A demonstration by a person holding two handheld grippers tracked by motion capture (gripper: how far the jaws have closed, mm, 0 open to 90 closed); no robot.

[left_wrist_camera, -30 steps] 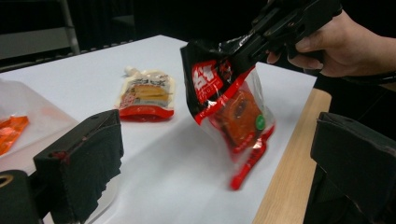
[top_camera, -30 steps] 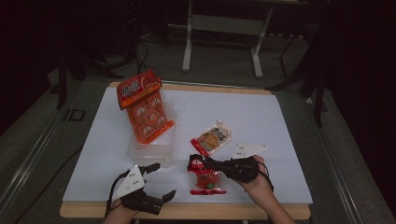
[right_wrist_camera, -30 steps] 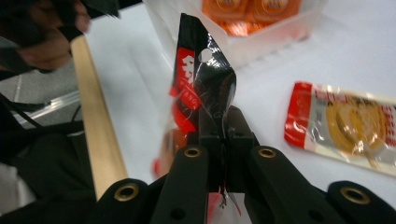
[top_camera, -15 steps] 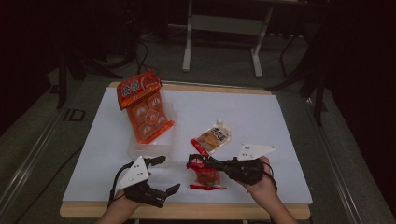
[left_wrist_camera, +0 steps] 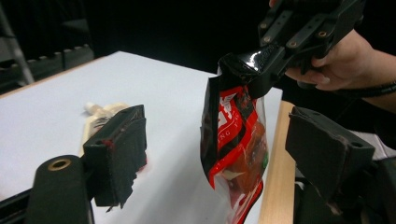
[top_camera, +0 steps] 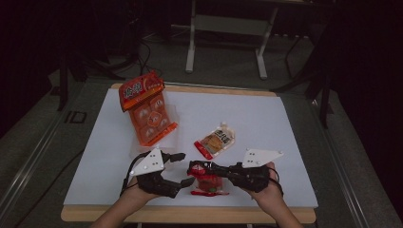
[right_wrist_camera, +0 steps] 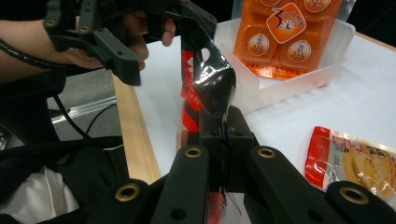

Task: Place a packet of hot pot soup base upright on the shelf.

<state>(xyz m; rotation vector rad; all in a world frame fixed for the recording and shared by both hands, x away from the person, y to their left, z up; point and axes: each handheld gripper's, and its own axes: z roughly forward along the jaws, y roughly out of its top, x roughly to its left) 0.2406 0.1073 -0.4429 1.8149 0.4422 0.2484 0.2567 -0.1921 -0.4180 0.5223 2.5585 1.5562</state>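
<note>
Right gripper (top_camera: 194, 167) fingers pinched tight on the top edge of the red-black snack pouch (top_camera: 209, 183), which hangs clear of the counter (top_camera: 285, 123) near its 6 o'clock edge. Left gripper (top_camera: 183, 168) fingers, just closing, stand apart either side of the pouch, not pressing it. At 11 o'clock, clear tray (top_camera: 173, 137) holds the orange pack (top_camera: 147, 114). Beige sachet (top_camera: 216, 141) lies at center.
</note>
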